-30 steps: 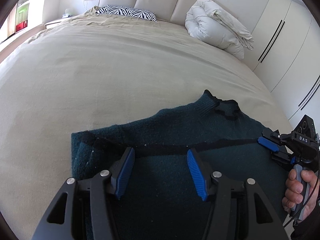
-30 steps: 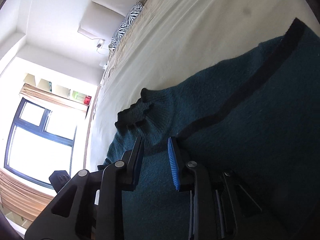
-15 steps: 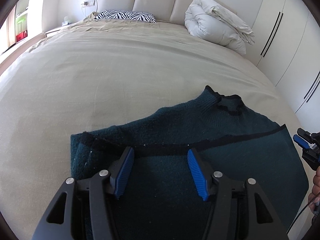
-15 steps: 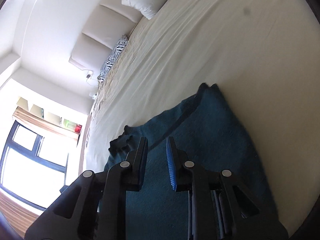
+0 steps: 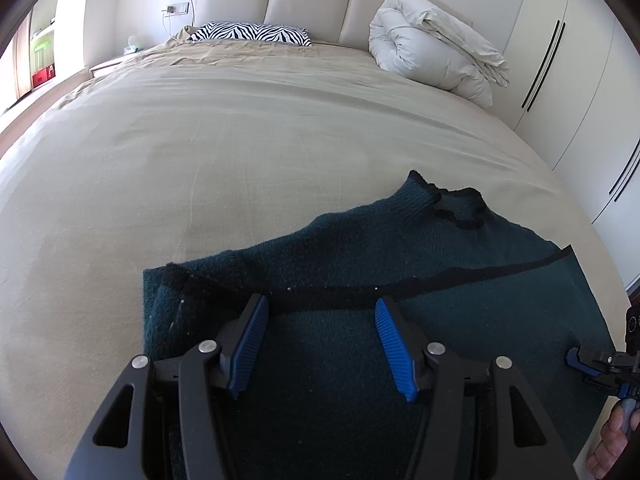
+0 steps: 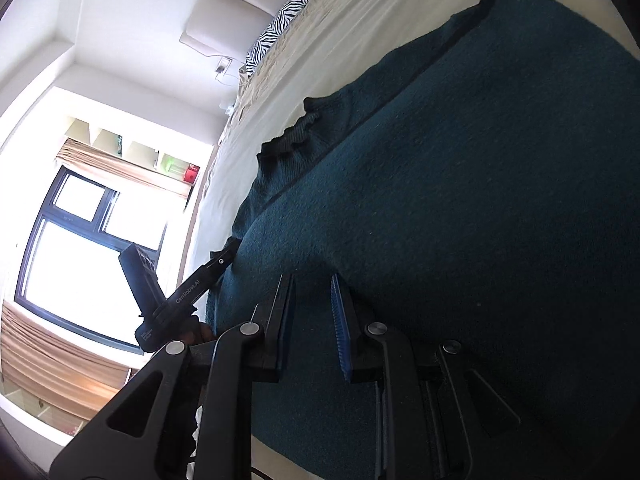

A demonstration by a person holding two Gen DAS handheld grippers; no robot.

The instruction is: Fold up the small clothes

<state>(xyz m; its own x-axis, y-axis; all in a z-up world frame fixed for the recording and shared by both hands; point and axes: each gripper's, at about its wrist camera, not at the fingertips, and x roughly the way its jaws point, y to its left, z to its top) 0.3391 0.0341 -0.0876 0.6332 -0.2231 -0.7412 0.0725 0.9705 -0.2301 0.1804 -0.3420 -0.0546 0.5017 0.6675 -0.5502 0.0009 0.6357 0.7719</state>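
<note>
A dark teal knitted sweater [image 5: 400, 256] with black trim lies partly folded on the beige bed [image 5: 240, 152], collar toward the headboard; it also fills the right wrist view [image 6: 460, 200]. My left gripper [image 5: 320, 312] is open and empty, hovering over the sweater's near part by the black stripe. My right gripper [image 6: 312, 292] is open with a narrow gap, empty, low over the sweater's right side. The right gripper also shows at the right edge of the left wrist view [image 5: 576, 360]. The left gripper shows in the right wrist view [image 6: 216, 264].
A zebra-print pillow [image 5: 252, 34] and a rolled white duvet [image 5: 432, 52] lie at the headboard. White wardrobes [image 5: 568, 80] stand to the right. A bright window [image 6: 80, 240] is on the left side of the room.
My right gripper moved back and down along the sweater's right side toward the near edge, and its jaws opened a little wider. The left gripper stayed almost still.
</note>
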